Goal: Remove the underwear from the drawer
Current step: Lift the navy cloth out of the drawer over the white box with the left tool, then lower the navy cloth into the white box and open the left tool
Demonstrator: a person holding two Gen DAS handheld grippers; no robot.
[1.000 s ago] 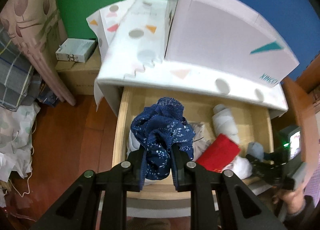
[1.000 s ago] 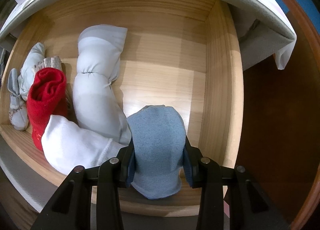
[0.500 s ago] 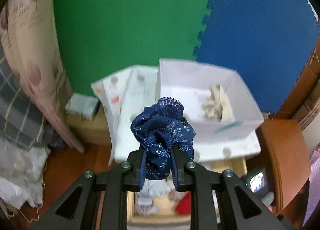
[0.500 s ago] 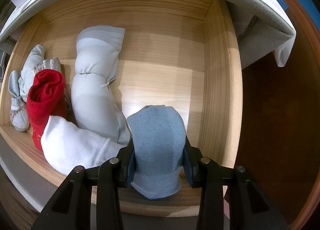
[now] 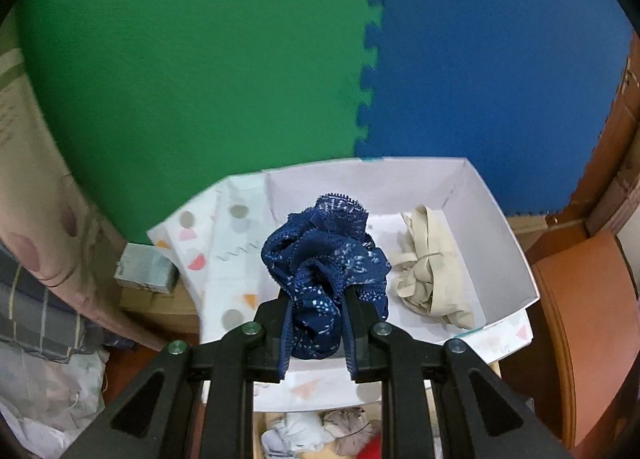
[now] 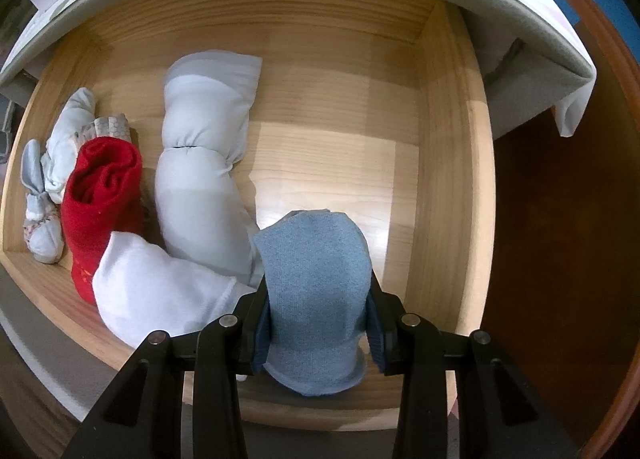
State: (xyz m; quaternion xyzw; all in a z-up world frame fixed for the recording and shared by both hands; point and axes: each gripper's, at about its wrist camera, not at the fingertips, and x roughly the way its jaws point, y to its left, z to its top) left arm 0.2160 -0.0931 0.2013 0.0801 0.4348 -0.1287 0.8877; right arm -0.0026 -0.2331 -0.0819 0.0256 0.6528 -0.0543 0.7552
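My left gripper [image 5: 315,329] is shut on a bunched navy blue patterned underwear [image 5: 326,263], held up in front of a white open box [image 5: 516,259] on the cabinet top. A beige garment [image 5: 430,267] lies inside that box. Pointing down into the wooden drawer [image 6: 448,147], my right gripper [image 6: 318,333] is shut on a light blue folded garment [image 6: 316,279] near the drawer's front right corner. Beside it lie a white roll [image 6: 160,291], a pale grey roll [image 6: 200,179] and a red roll [image 6: 102,195].
A patterned white cloth [image 5: 224,255] covers the cabinet top. Green [image 5: 200,59] and blue [image 5: 500,59] foam mats line the wall behind. Small pale grey bundles [image 6: 44,195] sit at the drawer's left. A small box [image 5: 146,273] and bedding [image 5: 36,307] are on the left; brown wood [image 5: 592,331] stands right.
My left gripper rose out of the drawer with the navy underwear and now faces the white box from above. The right gripper kept still, holding the light blue garment.
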